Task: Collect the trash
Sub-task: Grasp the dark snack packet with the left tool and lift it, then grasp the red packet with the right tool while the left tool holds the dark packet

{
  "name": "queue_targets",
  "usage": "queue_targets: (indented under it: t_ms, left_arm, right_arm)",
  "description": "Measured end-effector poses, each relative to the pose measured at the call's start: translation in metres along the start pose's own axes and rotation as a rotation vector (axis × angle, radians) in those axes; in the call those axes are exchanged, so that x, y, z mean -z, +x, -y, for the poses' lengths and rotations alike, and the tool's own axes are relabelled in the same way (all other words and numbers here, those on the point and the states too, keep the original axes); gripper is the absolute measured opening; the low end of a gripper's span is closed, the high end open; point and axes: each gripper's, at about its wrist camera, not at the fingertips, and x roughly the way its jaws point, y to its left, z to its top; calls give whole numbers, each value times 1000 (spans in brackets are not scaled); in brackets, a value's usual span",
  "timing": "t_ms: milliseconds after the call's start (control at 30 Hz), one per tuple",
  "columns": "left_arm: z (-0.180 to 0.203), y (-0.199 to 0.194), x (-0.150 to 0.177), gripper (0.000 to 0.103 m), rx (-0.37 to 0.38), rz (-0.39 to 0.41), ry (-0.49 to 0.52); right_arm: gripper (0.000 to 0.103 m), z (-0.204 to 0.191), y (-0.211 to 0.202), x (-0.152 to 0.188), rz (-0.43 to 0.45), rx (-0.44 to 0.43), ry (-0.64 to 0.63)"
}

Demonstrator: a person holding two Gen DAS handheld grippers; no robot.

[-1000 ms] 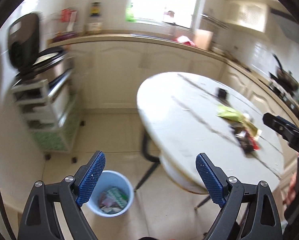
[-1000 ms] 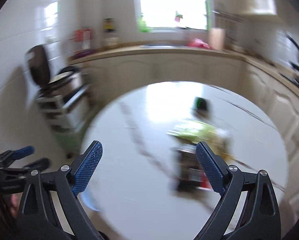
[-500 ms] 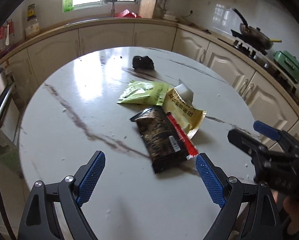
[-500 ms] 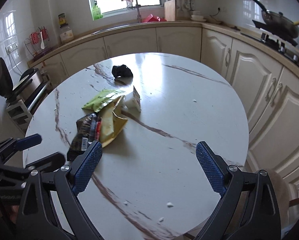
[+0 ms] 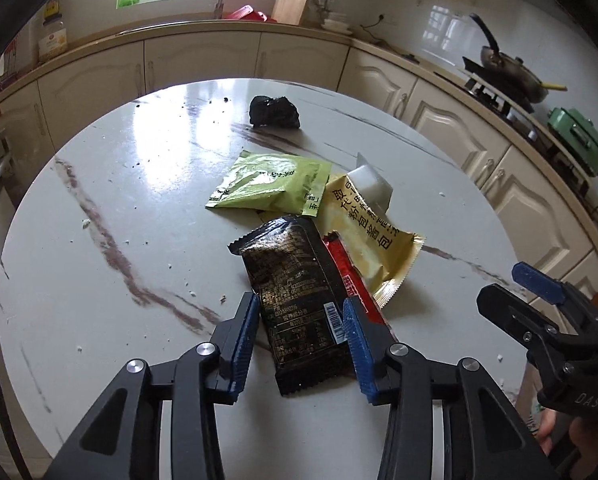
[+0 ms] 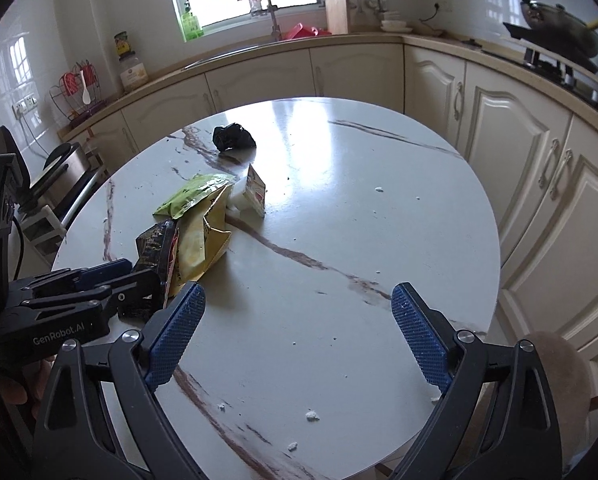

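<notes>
The left gripper (image 5: 301,330) has just been closing around the black wrapper (image 5: 299,292) lying on the tabletop (image 5: 99,280), pads not clearly pressing yet; it should pinch the crinkly edge squarely. The right gripper (image 6: 295,332) hovers released.

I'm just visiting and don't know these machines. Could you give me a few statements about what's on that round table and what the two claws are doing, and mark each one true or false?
1. The left claw has its blue fingers on either side of the black wrapper. True; its jaws have just been closing around it.
2. The right claw is holding the green packet. False; it is open over bare table, with nothing between its fingers.
3. A crumpled black bag lies apart from the pile, on the far side of the table. True.
4. The yellow packet lies on top of the black wrapper. False; it lies beside it, with a red wrapper between them.
5. The table is square. False; it is round.
</notes>
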Motion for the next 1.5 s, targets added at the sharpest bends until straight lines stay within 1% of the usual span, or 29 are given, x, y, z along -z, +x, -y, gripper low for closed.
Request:
queue_targets:
  t_ms: [67,100,167,233,333,367,500,567,600,667,700,733,867,967,1067,1100,1167,1233,1300,1367,1400,1433,1500]
  left_arm:
    - [-1,-1,3,33,-5,9,12]
    - [-4,-3,4,28,-3,19,1]
    - [-8,-4,7,25,14,22,-3]
    - [-12,-8,10,17,23,25,-4]
    - [-16,-17,14,11,11,28,2]
    - [-19,-21,16,10,2,31,11]
    - [-30,-34,18,10,-10,38,-13]
    - [-34,-38,17,12,1,33,-20]
    - [-36,-39,16,17,9,31,-37]
    - [-37,-40,13,29,21,36,-69]
    - [-34,-38,12,43,24,34,-73]
    - [-33,-35,10,51,27,27,-62]
    - [-17,-19,5,51,23,-5,-20]
    - [-10,-13,5,49,-17,3,22]
    - [-6,-11,6,43,-36,6,66]
    - [-3,-10,8,38,-51,14,91]
    - [-4,-10,12,34,-42,28,100]
    - [-9,-13,15,25,-22,31,77]
    - [-17,-16,18,21,9,37,56]
    - [-28,-20,21,20,29,43,18]
    - [-31,-22,23,20,53,40,15]
    - [-36,-27,25,20,57,52,5]
    - [-40,-33,29,19,21,60,19]
  right_arm:
    - [94,-3,0,0,1,-6,-3]
    - [94,-5,0,0,-2,-5,-9]
    - [94,-8,2,0,-8,-7,-15]
    - [94,-11,4,0,-19,-15,-20]
    - [94,-16,7,-1,-27,-17,-30]
    - [94,-18,7,-2,-26,-19,-31]
    - [94,-20,14,-7,-37,-15,-43]
    - [94,-19,18,-9,-51,-33,-26]
    - [94,-19,19,-9,-53,-38,-28]
    - [94,-21,19,-9,-50,-32,-40]
    - [94,-22,20,-10,-52,-35,-43]
    - [94,-21,20,-10,-50,-36,-43]
    - [94,-17,20,-12,-45,-29,-34]
    - [94,-13,18,-13,-43,-27,-30]
    - [95,-11,17,-14,-39,-25,-29]
    - [95,-11,17,-14,-39,-26,-27]
    - [95,-9,18,-15,-36,-26,-21]
    - [95,-10,18,-15,-37,-29,-20]
    - [95,-13,18,-14,-38,-27,-29]
    - [95,-16,18,-13,-42,-27,-34]
    - [95,-17,19,-13,-43,-30,-37]
    - [95,-20,20,-13,-45,-29,-40]
    - [95,-25,19,-14,-43,-36,-49]
